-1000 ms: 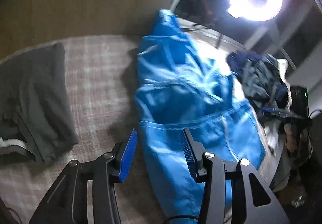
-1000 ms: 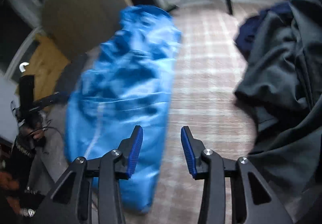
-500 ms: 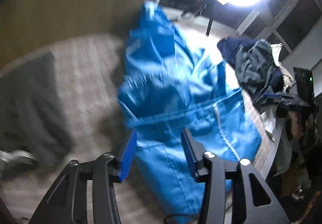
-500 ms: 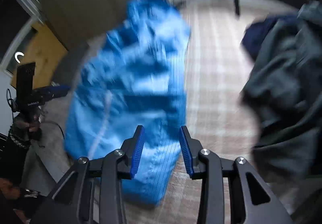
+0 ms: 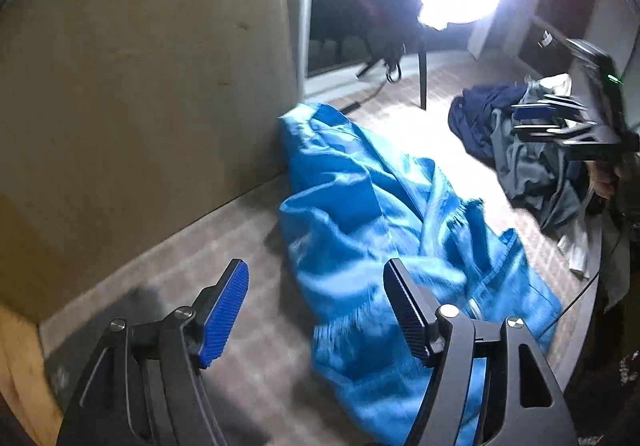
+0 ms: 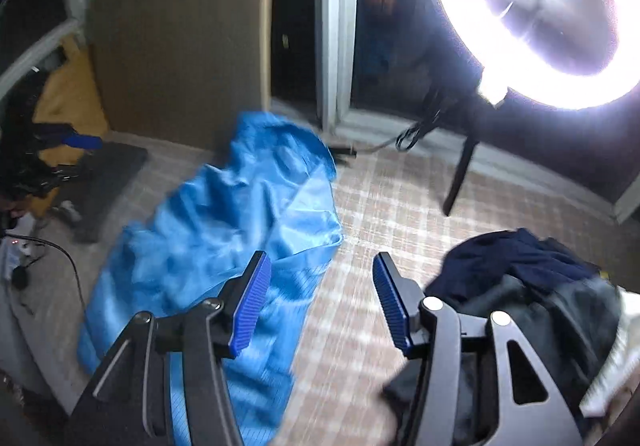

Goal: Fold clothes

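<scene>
A shiny blue garment point(image 5: 360, 205) lies crumpled along the checked cloth surface point(image 5: 248, 358), one end against the brown board. My left gripper point(image 5: 315, 270) hovers above its near left edge. Its jaws are opening, with nothing pinched between them. In the right wrist view the same blue garment point(image 6: 224, 213) sits left of centre. My right gripper point(image 6: 320, 262) hangs over its right edge and the checked surface point(image 6: 360, 326). Its jaws are opening too and hold nothing. Each gripper shows in the other's view: the right gripper point(image 5: 560, 125) and the left gripper point(image 6: 68, 141).
A heap of dark navy and grey clothes point(image 6: 520, 278) lies at the right, seen as the heap point(image 5: 520, 165) in the left wrist view. A bright ring light point(image 6: 540, 17) on a black stand point(image 6: 460, 173) stands at the back. A dark grey folded garment point(image 6: 108, 181) lies at the left.
Half a second ago the blue garment sat between both pairs of jaws. Both grippers have since risen and drawn back with jaws wider, and the garment has dropped onto the surface.
</scene>
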Motion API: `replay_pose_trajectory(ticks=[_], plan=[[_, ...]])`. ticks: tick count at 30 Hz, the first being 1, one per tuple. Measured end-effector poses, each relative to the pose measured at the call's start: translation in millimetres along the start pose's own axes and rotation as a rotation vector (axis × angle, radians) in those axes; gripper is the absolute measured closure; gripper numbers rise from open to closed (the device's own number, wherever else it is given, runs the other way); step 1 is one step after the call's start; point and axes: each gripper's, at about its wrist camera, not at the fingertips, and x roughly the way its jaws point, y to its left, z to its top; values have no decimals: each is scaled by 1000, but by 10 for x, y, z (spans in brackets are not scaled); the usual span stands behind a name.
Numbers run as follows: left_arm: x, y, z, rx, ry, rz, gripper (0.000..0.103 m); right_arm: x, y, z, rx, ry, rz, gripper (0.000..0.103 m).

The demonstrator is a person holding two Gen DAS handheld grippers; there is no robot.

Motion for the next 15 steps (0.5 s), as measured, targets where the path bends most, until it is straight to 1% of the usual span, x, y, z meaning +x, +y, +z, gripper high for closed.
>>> replay_pose_trajectory(ticks=[4,6,8,10,13,15], plan=[[532,37,280,84,44,-31,34,887,-230,215,74,113,74,50],[758,75,364,114,72,-60,33,1187,-321,278,97,137,131,50],[967,84,423,148,101,-77,33,1439,-358,323,87,153,160,50],[1138,66,459,189,121,-84,31,1635,-363,370,60,158,167,50],[1328,21,479,240,148,-102,31,1834,-365,447,34,151,209,50],[1417,-36,486,275,149,-96,31,1936,-363,487,23,149,233,47]])
